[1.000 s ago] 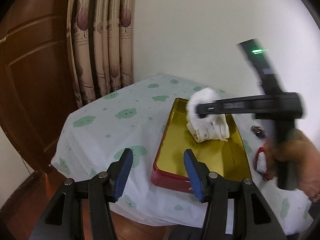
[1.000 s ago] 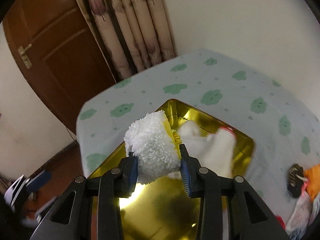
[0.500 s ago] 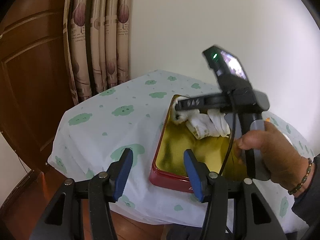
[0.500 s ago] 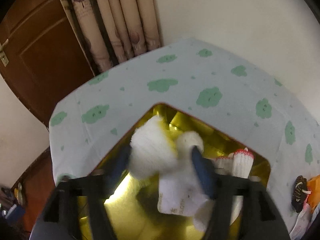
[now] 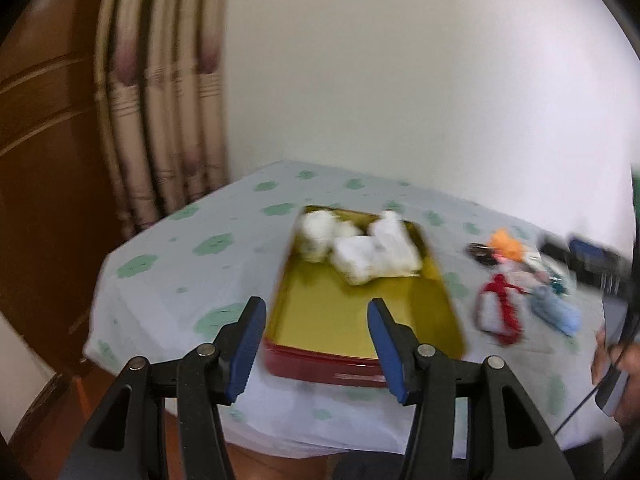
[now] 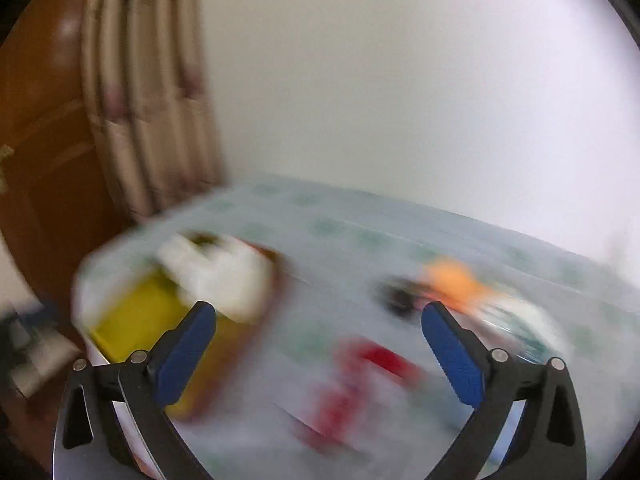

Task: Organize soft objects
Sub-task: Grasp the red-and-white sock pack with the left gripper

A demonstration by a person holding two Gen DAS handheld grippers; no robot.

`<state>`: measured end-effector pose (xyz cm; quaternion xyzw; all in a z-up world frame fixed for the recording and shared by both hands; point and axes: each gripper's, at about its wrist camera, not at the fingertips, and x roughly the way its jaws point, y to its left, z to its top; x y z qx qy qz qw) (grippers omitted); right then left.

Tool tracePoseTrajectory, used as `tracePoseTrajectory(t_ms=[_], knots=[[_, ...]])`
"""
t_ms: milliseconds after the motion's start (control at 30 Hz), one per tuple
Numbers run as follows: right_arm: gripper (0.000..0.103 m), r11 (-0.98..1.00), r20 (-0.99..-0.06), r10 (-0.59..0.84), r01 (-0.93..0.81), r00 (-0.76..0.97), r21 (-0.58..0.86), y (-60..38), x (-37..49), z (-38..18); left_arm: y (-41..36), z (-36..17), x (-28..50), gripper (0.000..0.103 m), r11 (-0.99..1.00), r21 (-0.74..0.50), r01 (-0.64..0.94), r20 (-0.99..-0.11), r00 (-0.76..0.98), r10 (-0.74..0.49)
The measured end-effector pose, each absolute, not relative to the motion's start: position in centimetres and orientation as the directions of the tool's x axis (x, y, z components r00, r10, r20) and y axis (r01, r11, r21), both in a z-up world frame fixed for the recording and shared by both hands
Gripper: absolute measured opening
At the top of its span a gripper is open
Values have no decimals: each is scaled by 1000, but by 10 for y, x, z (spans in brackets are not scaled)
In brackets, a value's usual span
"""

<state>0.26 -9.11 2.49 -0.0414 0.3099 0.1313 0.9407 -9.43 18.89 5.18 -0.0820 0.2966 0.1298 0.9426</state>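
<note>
A: Left gripper [image 5: 316, 340] – jaws parted, blue pads apart, nothing between them. It hangs off the near edge of the table [image 5: 168, 264], in front of the red tin [image 5: 320, 364] with the gold inside.

B: Soft objects?

A: White fluffy items [image 5: 360, 246] bunched at the far end of the tin, on its gold floor; near end bare. On the cloth right of the tin: a red-and-white piece [image 5: 498, 312], a pale blue piece [image 5: 556, 312] just beside it, an orange one [image 5: 506, 246] further back with something dark [image 5: 480, 250] touching it. All soft-edged, some blur.

B: Right gripper?

A: Right gripper [image 6: 318, 356] – jaws have just been opening and stand wide, nothing between the pads. Its view is badly smeared. Through the gap: cloth and a red blur, likely the red-and-white piece [image 6: 360, 376]. Tin [image 6: 132, 320] to the left with the white items [image 6: 224, 276] in it; orange one [image 6: 456, 280] upper right.

B: Seen from the left camera?

A: Only the edge: a dark gripper body [image 5: 584, 260] and a hand [image 5: 616, 364] on its handle at far right, beyond the blue piece. Jaws not readable from there.

B: Surroundings?

A: Green-patterned cloth, plain wall behind, curtain [image 5: 160, 120] and brown door [image 5: 44, 160] at left
</note>
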Motion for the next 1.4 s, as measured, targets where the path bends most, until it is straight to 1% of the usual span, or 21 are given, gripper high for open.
tracePoseTrajectory(t_ms=[100, 133, 233, 300, 367, 433, 467, 567, 633, 733, 800, 900, 1033, 1200, 1300, 1400], knots=[[103, 987, -659, 20, -121, 752, -109, -164, -20, -3, 168, 52, -91, 54, 977, -72, -202, -578, 806, 124], [103, 990, -675, -24, -75, 737, -117, -189, -27, -14, 159, 50, -89, 54, 984, -59, -169, -582, 806, 104], [103, 994, -724, -91, 19, 684, -108, -240, -39, -40, 124, 45, -84, 54, 998, 1, -70, -606, 794, 56], [103, 995, -744, -96, 51, 662, -83, -260, -42, -52, 104, 43, -81, 54, 1000, 19, -8, -618, 786, 18], [103, 997, -749, -63, 76, 659, -18, -273, -42, -54, 84, 42, -76, 55, 998, 2, 61, -631, 774, -45], [103, 996, -728, -34, 82, 684, 31, -278, -42, -51, 68, 41, -63, 57, 993, -42, 113, -661, 742, -112], [103, 996, -732, -22, 82, 681, 46, -279, -40, -52, 61, 40, -51, 57, 988, -79, 135, -678, 719, -152], [103, 995, -740, 5, 72, 673, 72, -279, -34, -54, 44, 36, -14, 59, 973, -139, 182, -725, 651, -225], [103, 993, -721, 22, 69, 693, 97, -286, -42, -55, 36, 33, 6, 59, 967, -168, 192, -737, 627, -252], [103, 989, -720, 43, 73, 692, 130, -293, -45, -54, 24, 23, 44, 59, 955, -204, 217, -770, 566, -293], [103, 987, -719, 58, 68, 692, 145, -294, -44, -55, 11, 12, 70, 58, 957, -185, 225, -806, 523, -279], [103, 987, -717, 67, 61, 694, 152, -294, -44, -55, 3, 3, 90, 59, 968, -123, 218, -823, 522, -222], [103, 985, -720, 85, 50, 689, 164, -294, -43, -56, 9, -9, 112, 59, 980, -92, 178, -853, 494, -170], [103, 983, -725, 107, 37, 680, 180, -295, -41, -57, 9, -28, 130, 59, 981, -69, 181, -897, 419, -141], [103, 983, -728, 115, 30, 676, 183, -294, -40, -58, 4, -37, 132, 59, 979, -76, 192, -906, 397, -148], [103, 983, -732, 120, 25, 670, 183, -293, -39, -59, -1, -46, 135, 63, 977, -93, 192, -915, 370, -160]])
